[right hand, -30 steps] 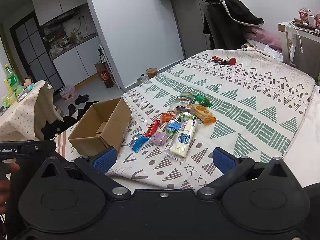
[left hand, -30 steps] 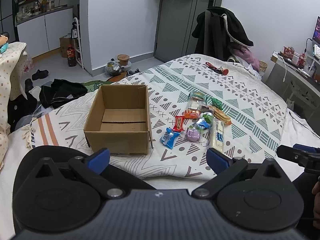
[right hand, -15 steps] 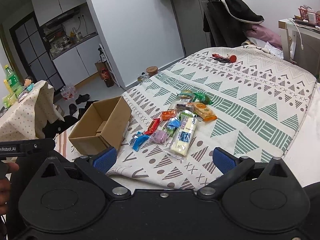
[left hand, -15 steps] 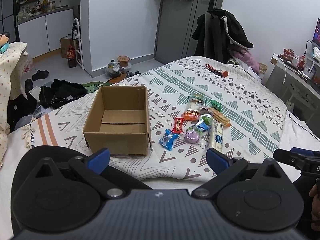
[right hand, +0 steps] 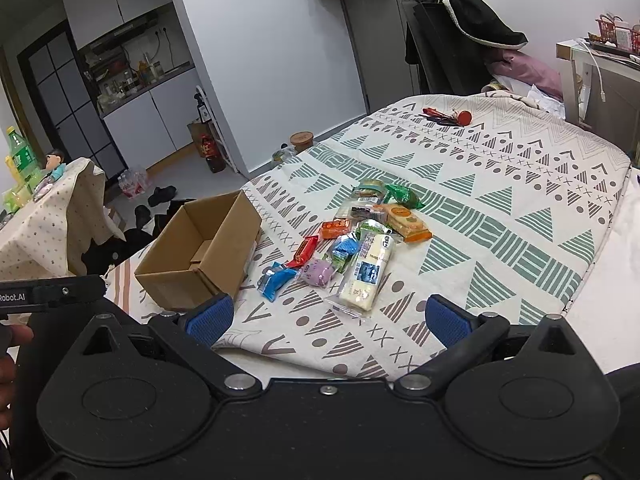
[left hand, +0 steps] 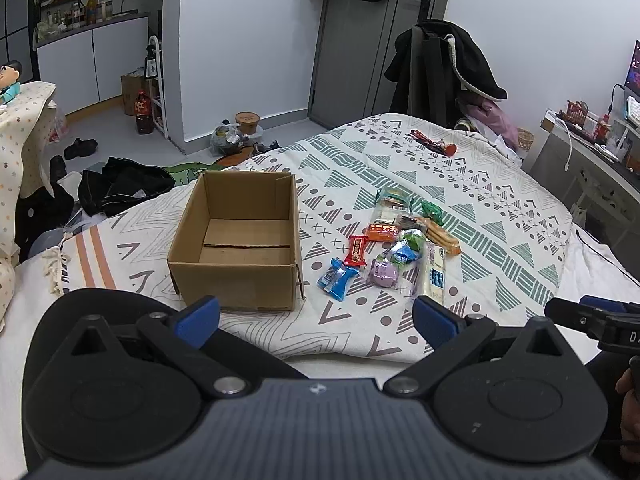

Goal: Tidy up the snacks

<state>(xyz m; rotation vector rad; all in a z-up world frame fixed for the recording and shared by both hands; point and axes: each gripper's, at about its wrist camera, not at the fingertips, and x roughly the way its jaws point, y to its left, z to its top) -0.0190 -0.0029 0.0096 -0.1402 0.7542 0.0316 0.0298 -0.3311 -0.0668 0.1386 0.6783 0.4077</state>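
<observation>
An empty cardboard box (left hand: 240,240) (right hand: 200,256) stands open on the patterned bedspread (left hand: 500,216). To its right lies a cluster of several wrapped snacks (left hand: 392,248) (right hand: 352,244): a blue one (left hand: 336,278), a red one (left hand: 357,251), a purple one (left hand: 384,274), an orange one, green ones and a long white pack (right hand: 366,276). My left gripper (left hand: 316,316) hangs open short of the box's front wall. My right gripper (right hand: 326,316) hangs open near the bed's front edge, short of the white pack. Both hold nothing.
Red scissors (left hand: 434,142) lie at the far end of the bed. A chair draped with a dark coat (left hand: 444,68) stands beyond it, a desk (left hand: 592,152) to the right. Clothes and shoes (left hand: 120,184) litter the floor on the left, by a cloth-covered table (right hand: 44,224).
Both grippers have eased slightly toward the bed, so the box and snacks sit a little higher and closer in view. Nothing on the bed has moved.
</observation>
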